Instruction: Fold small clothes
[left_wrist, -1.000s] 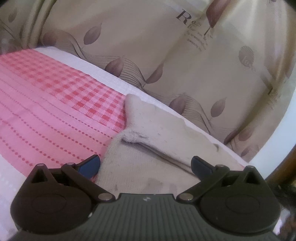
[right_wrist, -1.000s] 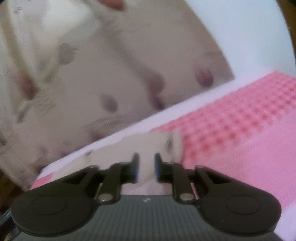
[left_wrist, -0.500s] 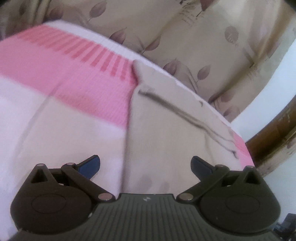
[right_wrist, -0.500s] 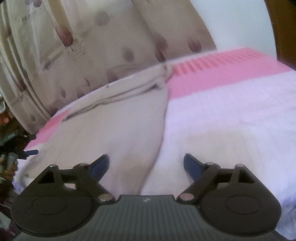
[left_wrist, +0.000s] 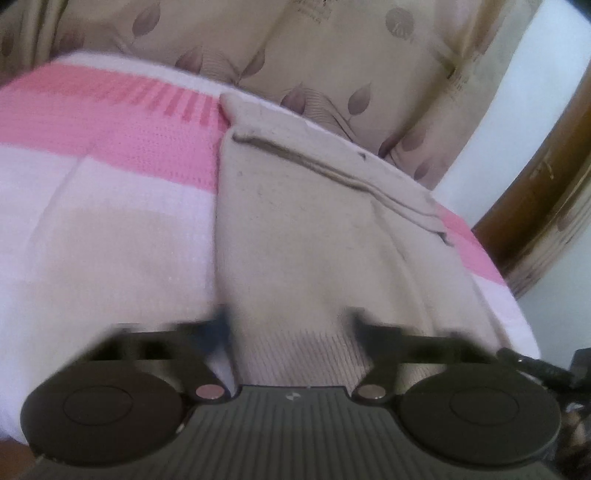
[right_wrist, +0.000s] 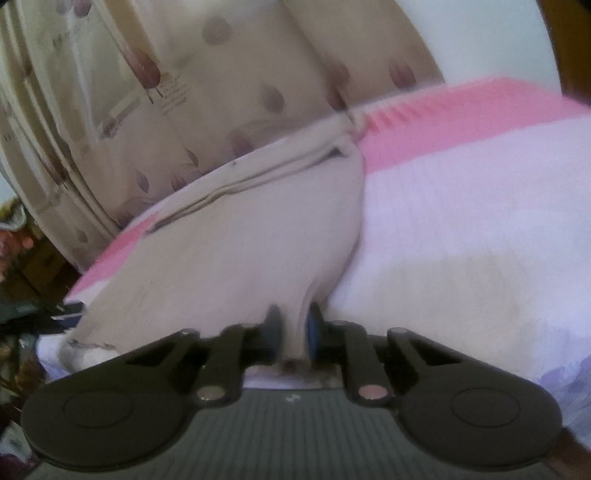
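A small beige knit garment (left_wrist: 295, 221) lies flat on a pink and white bedspread (left_wrist: 110, 221), its ribbed hem nearest me. My left gripper (left_wrist: 288, 325) is over that hem near the garment's left edge. Its jaws are closing and blurred, still well apart, with the ribbed cloth between them. In the right wrist view the same garment (right_wrist: 240, 240) narrows to a gathered corner. My right gripper (right_wrist: 293, 325) is shut on that corner, its jaws still closing, and a thin fold of cloth stands up between the pads.
A beige leaf-print curtain (left_wrist: 332, 55) hangs just behind the bed's far edge. A curved wooden frame (left_wrist: 546, 184) and a white wall stand past the bed's right side. The white part of the bedspread (right_wrist: 461, 221) stretches away to the right of the garment.
Both grippers drew back from the garment's far end to its near hem. The right jaws opened wide, then shut on the cloth corner. The left jaws have narrowed from fully open.
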